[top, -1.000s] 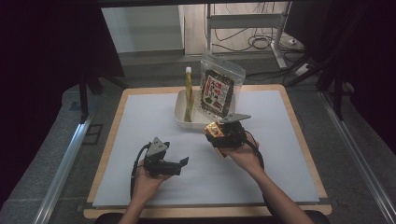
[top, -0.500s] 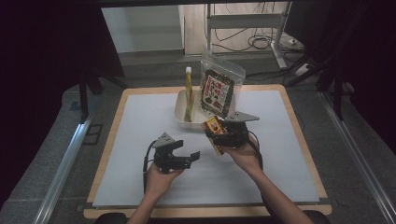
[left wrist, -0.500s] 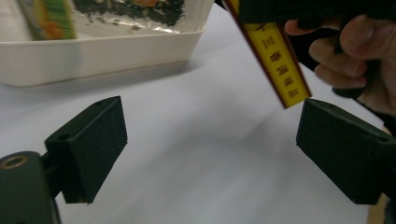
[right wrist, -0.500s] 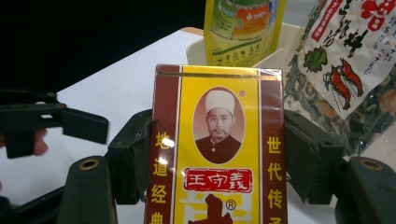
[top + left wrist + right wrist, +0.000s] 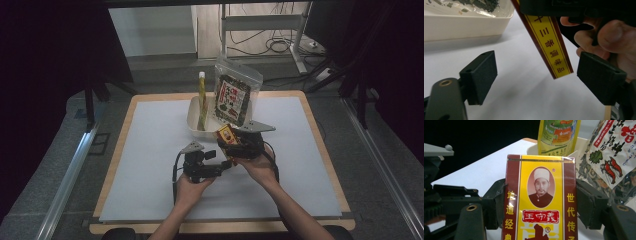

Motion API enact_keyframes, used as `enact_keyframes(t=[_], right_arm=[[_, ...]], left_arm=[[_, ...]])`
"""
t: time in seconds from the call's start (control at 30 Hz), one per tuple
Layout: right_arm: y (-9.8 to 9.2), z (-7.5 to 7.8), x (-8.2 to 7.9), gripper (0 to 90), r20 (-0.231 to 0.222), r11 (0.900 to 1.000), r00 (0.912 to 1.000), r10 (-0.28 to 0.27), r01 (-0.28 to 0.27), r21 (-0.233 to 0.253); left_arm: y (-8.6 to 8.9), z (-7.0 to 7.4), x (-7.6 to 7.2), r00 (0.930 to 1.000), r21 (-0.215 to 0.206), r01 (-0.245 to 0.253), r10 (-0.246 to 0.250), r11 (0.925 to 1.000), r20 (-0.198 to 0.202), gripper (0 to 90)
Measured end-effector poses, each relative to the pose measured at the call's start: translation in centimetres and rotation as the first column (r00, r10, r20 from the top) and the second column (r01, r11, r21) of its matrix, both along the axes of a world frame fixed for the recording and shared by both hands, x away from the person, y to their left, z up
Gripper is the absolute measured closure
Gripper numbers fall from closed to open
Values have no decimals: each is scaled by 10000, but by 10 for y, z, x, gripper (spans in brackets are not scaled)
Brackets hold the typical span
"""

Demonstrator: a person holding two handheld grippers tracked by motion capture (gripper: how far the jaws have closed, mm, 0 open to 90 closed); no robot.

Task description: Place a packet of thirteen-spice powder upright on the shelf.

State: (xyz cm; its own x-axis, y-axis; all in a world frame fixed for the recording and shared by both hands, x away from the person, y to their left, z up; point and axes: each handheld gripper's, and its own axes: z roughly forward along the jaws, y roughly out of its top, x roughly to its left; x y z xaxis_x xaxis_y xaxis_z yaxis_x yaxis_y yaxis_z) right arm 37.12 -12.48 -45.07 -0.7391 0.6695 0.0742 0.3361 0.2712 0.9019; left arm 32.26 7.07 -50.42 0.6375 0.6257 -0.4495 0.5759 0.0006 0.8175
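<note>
Right tongs (image 5: 226, 136) clamped on yellow-maroon packet (image 5: 540, 197), held above worktop (image 5: 150, 150) at 6 o'clock of white tub (image 5: 194, 120). Left tongs (image 5: 536, 82) apart, now moved in from 8 o'clock, bracketing packet's lower edge. Handover looks imminent.

Seaweed bag (image 5: 234, 97) in white tub (image 5: 194, 121)

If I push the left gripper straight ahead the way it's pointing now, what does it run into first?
Most likely the yellow and maroon box held in the right gripper: its lower end hangs just ahead, between the open jaws of the left gripper. Depth is uncertain; beyond it lie the person's fingers.
</note>
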Motion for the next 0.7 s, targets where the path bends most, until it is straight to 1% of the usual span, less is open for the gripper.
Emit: enact_keyframes(t=[0.03,0.1,0.13,0.17,0.23,0.3,0.33,0.37,0.4,0.53,0.63,0.67,0.7], right_arm=[[0,0,0,319,-6,10000,10000,7,-7,-3],[1,0,0,319,5,10000,10000,23,-23,-6],[1,0,0,319,5,10000,10000,23,-23,-6],[1,-1,-1,319,10,10000,10000,29,-29,-8],[1,-1,-1,320,3,10000,10000,32,-32,-11],[2,-1,-1,320,6,10000,10000,36,-36,-13],[2,-2,-1,320,9,10000,10000,34,-34,11],[2,-2,-1,320,9,10000,10000,34,-34,11],[2,-2,-1,320,2,10000,10000,44,-44,-23],[3,-3,-1,319,-6,10000,10000,63,-63,-46],[4,-3,-1,320,-15,10000,10000,61,-61,-49],[4,-4,-1,320,-15,10000,10000,61,-61,-28],[5,-4,-1,320,-4,10000,10000,46,-46,-50]], left_arm=[[-4,0,1,10000,-19,-30,30,10000,-45,176],[-7,0,3,10000,-97,-34,34,9999,-47,189],[-7,0,3,10000,-97,-34,34,9999,-47,199],[-10,0,4,9999,-173,-115,113,9998,-100,209],[-11,0,5,9997,-270,-102,96,9996,-204,225],[-12,0,6,9997,-258,-138,132,9996,-228,244],[-13,-1,7,9995,-361,-147,136,9992,-299,255],[-13,-1,7,9995,-361,-147,136,9992,-299,272],[-14,-1,7,9992,-255,-194,185,9995,-361,292],[-13,-2,8,9987,-496,-144,120,9987,-493,374],[-13,-2,8,9986,-540,-107,79,9985,-523,439],[-13,-1,8,9986,-595,3,-34,9982,-526,478],[-13,-1,8,9985,-627,29,-63,9980,-538,496]])
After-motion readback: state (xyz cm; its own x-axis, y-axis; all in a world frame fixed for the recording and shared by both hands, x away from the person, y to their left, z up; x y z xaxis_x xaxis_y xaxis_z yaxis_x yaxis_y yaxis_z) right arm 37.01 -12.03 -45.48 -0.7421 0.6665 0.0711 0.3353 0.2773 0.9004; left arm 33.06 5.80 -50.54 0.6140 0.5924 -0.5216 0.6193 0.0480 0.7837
